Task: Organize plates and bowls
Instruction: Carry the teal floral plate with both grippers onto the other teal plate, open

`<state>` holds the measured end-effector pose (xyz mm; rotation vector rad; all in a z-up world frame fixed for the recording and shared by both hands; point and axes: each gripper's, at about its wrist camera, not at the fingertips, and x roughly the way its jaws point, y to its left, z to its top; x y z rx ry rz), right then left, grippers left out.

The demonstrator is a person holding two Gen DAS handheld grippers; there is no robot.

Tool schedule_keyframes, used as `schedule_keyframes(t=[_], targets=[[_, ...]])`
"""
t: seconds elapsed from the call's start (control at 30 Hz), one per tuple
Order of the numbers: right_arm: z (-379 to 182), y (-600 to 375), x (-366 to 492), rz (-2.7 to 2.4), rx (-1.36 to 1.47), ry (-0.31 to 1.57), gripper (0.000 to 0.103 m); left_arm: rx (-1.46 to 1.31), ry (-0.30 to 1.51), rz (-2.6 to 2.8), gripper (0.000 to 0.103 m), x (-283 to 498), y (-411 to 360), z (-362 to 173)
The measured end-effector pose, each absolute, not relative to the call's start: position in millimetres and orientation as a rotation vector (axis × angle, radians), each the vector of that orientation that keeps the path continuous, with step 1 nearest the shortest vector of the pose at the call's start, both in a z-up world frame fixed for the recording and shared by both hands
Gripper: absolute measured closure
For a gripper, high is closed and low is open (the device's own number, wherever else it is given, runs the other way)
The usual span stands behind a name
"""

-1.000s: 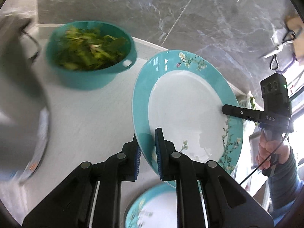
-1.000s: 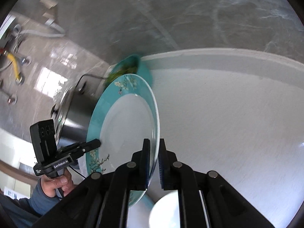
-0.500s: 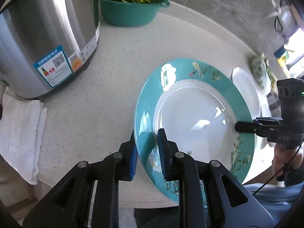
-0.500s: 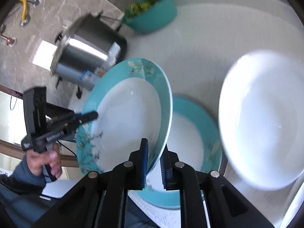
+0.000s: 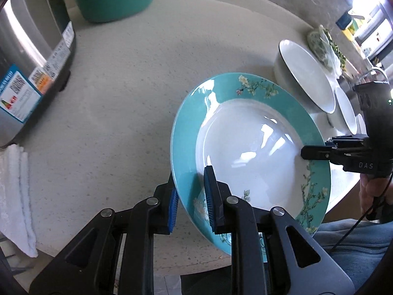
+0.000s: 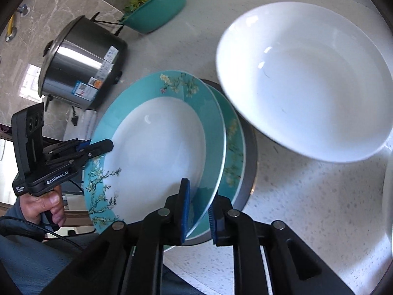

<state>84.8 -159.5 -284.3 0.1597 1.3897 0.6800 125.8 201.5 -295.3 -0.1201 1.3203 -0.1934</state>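
The teal-rimmed plate hangs tilted between both grippers, directly over a matching plate lying flat on the counter. The left gripper and right gripper each pinch opposite rims (jaws narrow, pads on the rim). Its right edge sits lowest, nearest the lower plate, so I judge that side lands first.

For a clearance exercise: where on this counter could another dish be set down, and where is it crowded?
Free: the bare counter bordered by rice cooker, teal bowl of greens and held floral plate. Crowded: the right side, with white bowls beside the plate stack.
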Motion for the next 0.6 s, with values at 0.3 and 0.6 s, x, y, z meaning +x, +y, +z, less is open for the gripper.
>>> schedule_keyframes(t=[0.3,0.6], targets=[[-275.9,-152.3,76.9,0.639,-0.003,1.311,0.084,-0.064,1.348,-0.193,0.08,137.7,182.0,-320.6],[-269.5,-139.7,69.7,0.552,-0.172,1.253,0.076,-0.053,1.34,-0.194,0.078,139.2,176.6,-327.3]])
